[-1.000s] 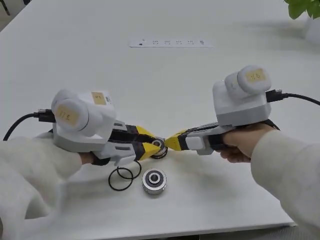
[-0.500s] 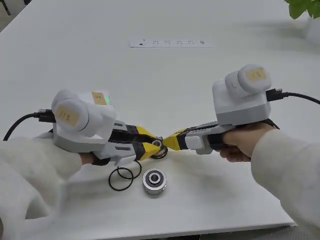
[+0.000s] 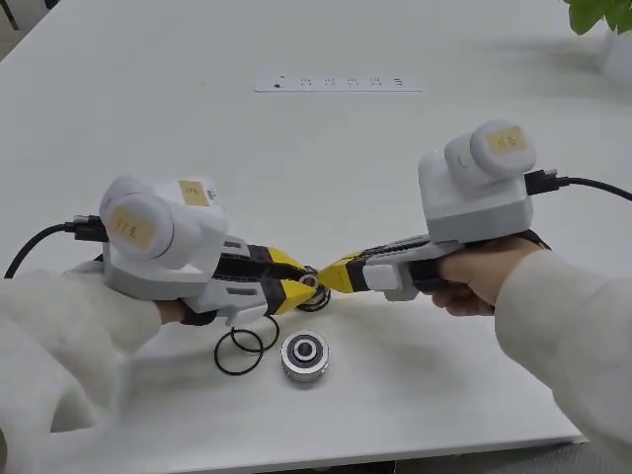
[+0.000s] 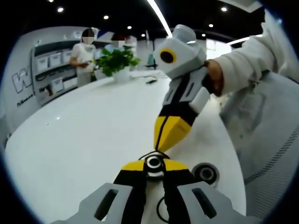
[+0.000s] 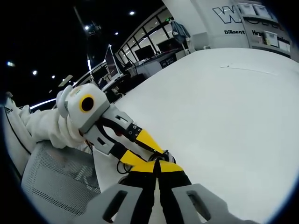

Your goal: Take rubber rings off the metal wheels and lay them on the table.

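Mid-peel on this one. The left claw (image 3: pixel 301 288) is clamped on a wheel (image 3: pixel 316 292) a little in from the near edge of the tabletop (image 3: pixel 296 178), and I can't tell if the wheel is resting on the surface or held just off it. The right claw (image 3: pixel 334 276) comes in from the other side with its tips pressed together right at the wheel's rim. In the left gripper view it looks like it's pinching the thin black ring (image 4: pixel 150 154) there, though it's small, so take that with salt.

A second wheel (image 3: pixel 304 355) sits closer to the near edge and looks bare, with two loose rings (image 3: pixel 240 351) lying overlapped just beside it, so I'd say that one's done.

Next move, as I see it: the left claw holds the wheel steady while the right stretches the ring outward and rolls it over the rim, then lays it by the others. If the pinch slips, it just snaps back.
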`<action>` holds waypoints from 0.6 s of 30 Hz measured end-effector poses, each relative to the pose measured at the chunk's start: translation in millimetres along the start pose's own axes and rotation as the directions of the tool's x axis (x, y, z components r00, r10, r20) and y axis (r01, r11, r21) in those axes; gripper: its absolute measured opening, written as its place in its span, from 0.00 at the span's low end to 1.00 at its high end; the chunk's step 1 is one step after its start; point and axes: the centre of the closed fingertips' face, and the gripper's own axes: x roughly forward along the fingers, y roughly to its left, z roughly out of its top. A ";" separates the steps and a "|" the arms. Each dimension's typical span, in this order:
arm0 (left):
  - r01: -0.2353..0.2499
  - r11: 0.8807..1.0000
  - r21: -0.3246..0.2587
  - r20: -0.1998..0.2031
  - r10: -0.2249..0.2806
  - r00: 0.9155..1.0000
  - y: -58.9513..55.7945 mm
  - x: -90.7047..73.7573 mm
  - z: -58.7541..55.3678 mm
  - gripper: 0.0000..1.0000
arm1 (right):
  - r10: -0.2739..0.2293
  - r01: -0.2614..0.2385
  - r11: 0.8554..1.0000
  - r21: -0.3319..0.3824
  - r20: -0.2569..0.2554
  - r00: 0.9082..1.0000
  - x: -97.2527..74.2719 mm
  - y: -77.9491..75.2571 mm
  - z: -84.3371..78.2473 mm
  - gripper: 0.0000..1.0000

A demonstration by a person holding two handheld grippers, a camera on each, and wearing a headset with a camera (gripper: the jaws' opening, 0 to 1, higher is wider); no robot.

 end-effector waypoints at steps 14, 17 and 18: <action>-0.013 1.000 -0.003 -0.005 0.013 1.000 -0.2 0.1 0.6 0.14 | -0.019 0.018 1.000 0.015 0.012 1.000 -1.7 -4.5 2.1 0.00; -0.011 1.000 0.005 -0.019 0.011 1.000 0.0 -1.3 0.6 0.14 | -0.023 0.023 1.000 0.017 0.011 1.000 -2.1 -5.3 1.6 0.00; -0.010 1.000 0.004 -0.020 0.010 1.000 0.0 -1.6 0.7 0.14 | -0.023 0.023 1.000 0.018 0.011 1.000 -2.3 -5.2 1.6 0.00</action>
